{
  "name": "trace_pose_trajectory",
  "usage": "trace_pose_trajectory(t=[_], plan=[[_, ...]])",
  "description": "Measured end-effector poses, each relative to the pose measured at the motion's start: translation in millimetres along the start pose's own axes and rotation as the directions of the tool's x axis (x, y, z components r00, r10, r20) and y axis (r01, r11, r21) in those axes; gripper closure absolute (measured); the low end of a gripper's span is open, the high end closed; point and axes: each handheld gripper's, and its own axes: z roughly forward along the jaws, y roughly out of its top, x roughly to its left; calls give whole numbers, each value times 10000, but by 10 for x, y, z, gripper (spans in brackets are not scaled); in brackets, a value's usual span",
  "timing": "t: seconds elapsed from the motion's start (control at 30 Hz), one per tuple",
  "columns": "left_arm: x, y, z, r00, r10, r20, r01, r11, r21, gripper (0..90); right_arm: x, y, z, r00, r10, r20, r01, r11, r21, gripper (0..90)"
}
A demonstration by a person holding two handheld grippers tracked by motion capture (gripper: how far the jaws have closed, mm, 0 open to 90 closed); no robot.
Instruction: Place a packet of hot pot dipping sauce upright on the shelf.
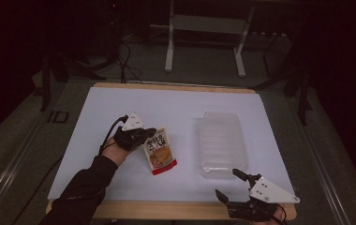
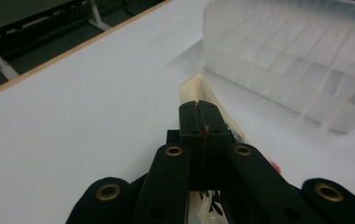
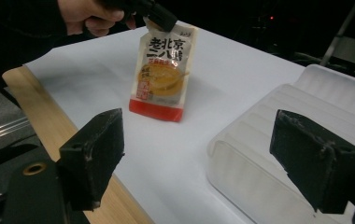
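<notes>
A cream and orange food pouch with a red bottom edge and printed characters hangs tilted, its lower end touching the white mat. My left gripper is shut on the pouch's top edge, jaws pressed together. In the right gripper view the pouch stands nearly upright under that gripper. A clear ribbed plastic container lies right of the pouch. My right gripper is open near the table's front edge, its jaws wide apart, just in front of the container.
A white mat covers the wooden table. Beyond the far edge stand white frame legs and cables on a dark floor. Free mat lies left of and behind the pouch.
</notes>
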Motion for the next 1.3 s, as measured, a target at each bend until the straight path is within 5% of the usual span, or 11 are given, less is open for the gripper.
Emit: trace_pose_trajectory(t=[0.3,0.47,0.57,0.63,0.87,1.17,1.3], plan=[[-159,88,-58,9991,417,121,-416,9991,-79,900,-19,3,-16,9992,4,410,-3,10000,-15,172],[-196,99,-88,9987,459,228,-456,9989,-130,900,-45,1,-27,9995,167,266,-163,9997,-159,174],[-233,111,-108,9981,541,301,-535,9983,-210,900,-21,11,-16,9984,-485,285,497,9978,-437,153],[-251,122,-116,9977,543,406,-534,9983,-233,900,-10,14,-11,9979,-524,380,536,9981,-313,147],[-286,189,-158,9952,628,747,-588,9967,-551,900,-60,13,-24,9989,312,336,-313,9995,20,130],[-253,308,-253,9907,843,1070,-769,9945,-714,900,-95,26,-39,9984,485,295,-488,9988,108,114],[-266,395,-349,9839,1180,1345,-1071,9906,-854,900,-168,60,-57,9968,741,-290,-737,9972,146,109]])
